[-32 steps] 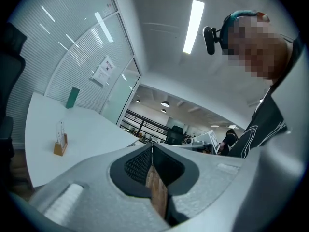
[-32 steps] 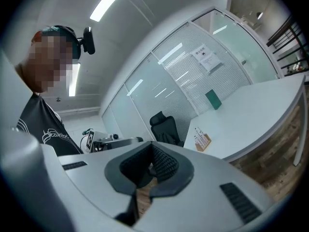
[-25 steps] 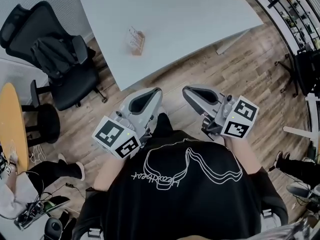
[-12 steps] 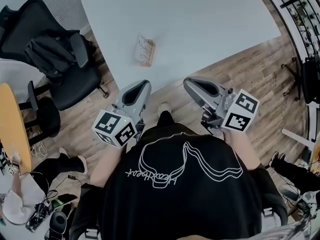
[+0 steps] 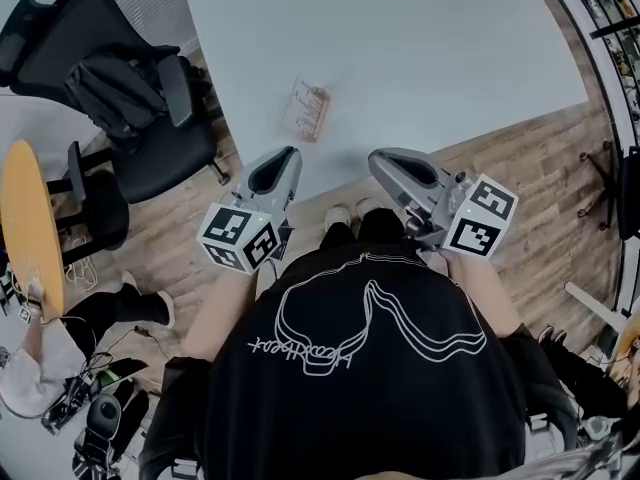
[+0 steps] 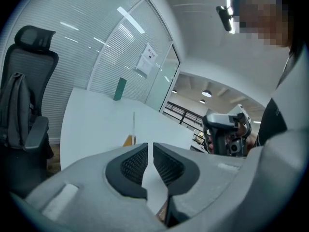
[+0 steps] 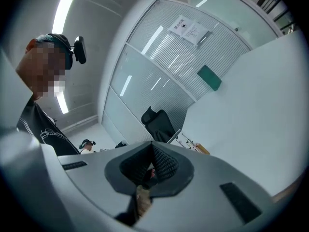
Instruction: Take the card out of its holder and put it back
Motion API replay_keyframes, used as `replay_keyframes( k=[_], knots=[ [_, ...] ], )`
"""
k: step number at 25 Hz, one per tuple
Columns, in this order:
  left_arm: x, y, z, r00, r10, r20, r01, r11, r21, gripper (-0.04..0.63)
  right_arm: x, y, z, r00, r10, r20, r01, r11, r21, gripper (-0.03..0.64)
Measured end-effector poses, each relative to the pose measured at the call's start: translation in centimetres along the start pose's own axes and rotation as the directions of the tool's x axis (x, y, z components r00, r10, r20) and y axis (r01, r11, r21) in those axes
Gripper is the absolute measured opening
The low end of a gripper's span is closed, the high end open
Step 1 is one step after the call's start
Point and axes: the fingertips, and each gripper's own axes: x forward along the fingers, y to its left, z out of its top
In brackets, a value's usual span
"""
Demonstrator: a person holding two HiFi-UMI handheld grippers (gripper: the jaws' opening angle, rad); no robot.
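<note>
Since a second ago the person has stepped closer to the white table (image 5: 420,48). The card holder (image 5: 307,111) now sits lower in the head view and nearer both grippers. The nose of the left gripper (image 5: 284,156) has come up over the table's front edge.

From the head, the holder stands near that front edge with the card (image 5: 303,101) in it. It is just beyond the left gripper and not touched by it. The right gripper (image 5: 384,158) is held level with the left one, farther from the holder. Both noses point toward the table, in front of the person's black shirt (image 5: 360,368). A black office chair (image 5: 120,98) with dark cloth over it stands left of the table.

In the left gripper view, the jaws are all but together, with only a thin slit between the ribbed pads and nothing in it. Past them the card stands upright and edge-on in its wooden holder on the table. The right gripper shows at the right of this view.

In the right gripper view, the pads meet at their tips and grip nothing. The holder, with the card in it, stands on the table ahead and slightly right of the jaws. The black chair is behind it.
</note>
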Motion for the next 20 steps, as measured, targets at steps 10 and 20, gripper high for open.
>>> replay_keyframes(
  k=[10, 20],
  knots=[
    [2.5, 3.1, -1.9, 0.98, 0.199, 0.003, -0.199, 0.979, -0.044, 0.091, -0.1, -4.0, 0.9, 0.99, 0.07, -0.121, -0.069, 0.998, 0.013, 0.009],
    [4.8, 4.3, -2.3, 0.972, 0.231, 0.032, -0.231, 0.973, 0.0, 0.115, -2.3, -5.7, 1.7, 0.979, 0.108, -0.175, -0.106, 0.994, 0.022, 0.009]
  ],
)
